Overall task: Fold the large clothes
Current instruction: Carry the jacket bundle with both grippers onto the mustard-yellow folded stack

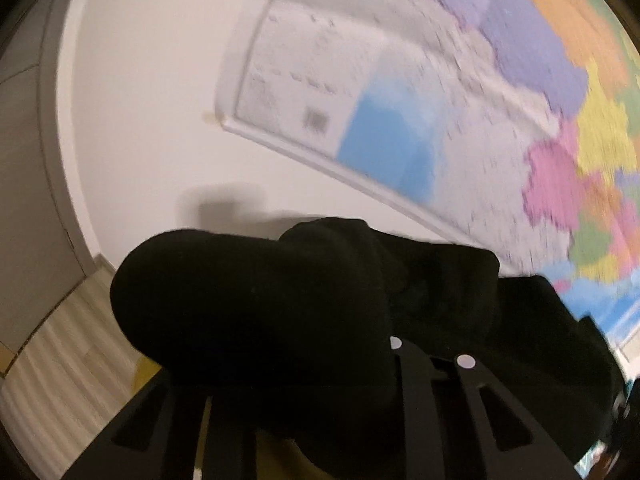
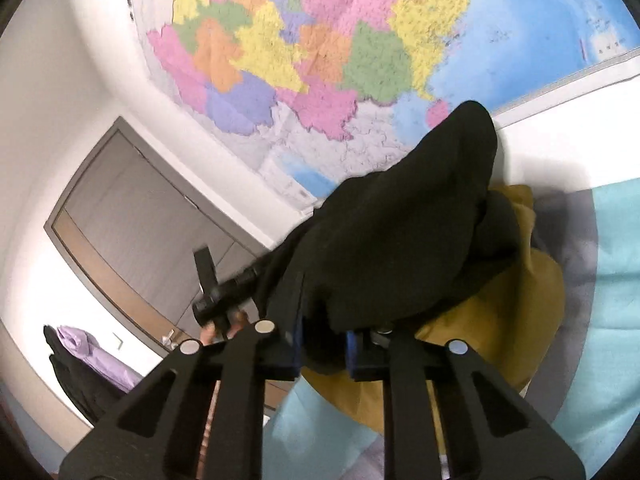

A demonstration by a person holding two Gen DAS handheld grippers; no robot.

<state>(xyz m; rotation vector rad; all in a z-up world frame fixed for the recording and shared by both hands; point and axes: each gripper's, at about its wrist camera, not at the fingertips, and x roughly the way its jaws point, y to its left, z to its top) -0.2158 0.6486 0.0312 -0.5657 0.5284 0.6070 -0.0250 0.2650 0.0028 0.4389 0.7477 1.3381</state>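
The right gripper [image 2: 323, 350] pinches a bunch of the black garment [image 2: 400, 240] between its blue-padded fingers [image 2: 352, 354], the cloth filling the narrow gap and mounding up past the tips. The left gripper [image 1: 320, 368] is mostly buried: the garment [image 1: 260, 300] is draped over its fingers and hides the tips, so I cannot tell whether they are pressed together on the cloth or merely carrying it. Seen from the right wrist, the left tool shows as a dark handle poking out from under the garment's left edge, which suggests that both ends of the piece are held up at once. Both cameras tilt up toward the wall, and the garment hangs in the air between the two tools, off any surface; this looks like a lift to shake out or spread the cloth before a fold is laid, so the folding proper seems not yet begun. Just behind and below the garment in the right view lies a mustard cloth [image 2: 512, 320] on a pale blue sheet [image 2: 616, 260]. Farther out are a colored map [image 2: 320, 40] on the white wall, a grey door [image 2: 140, 232], and a lilac cloth [image 2: 92, 352] at the lower left. The map carries fine print and a small square code [image 1: 318, 120] in the left view, but blur leaves none of it readable.
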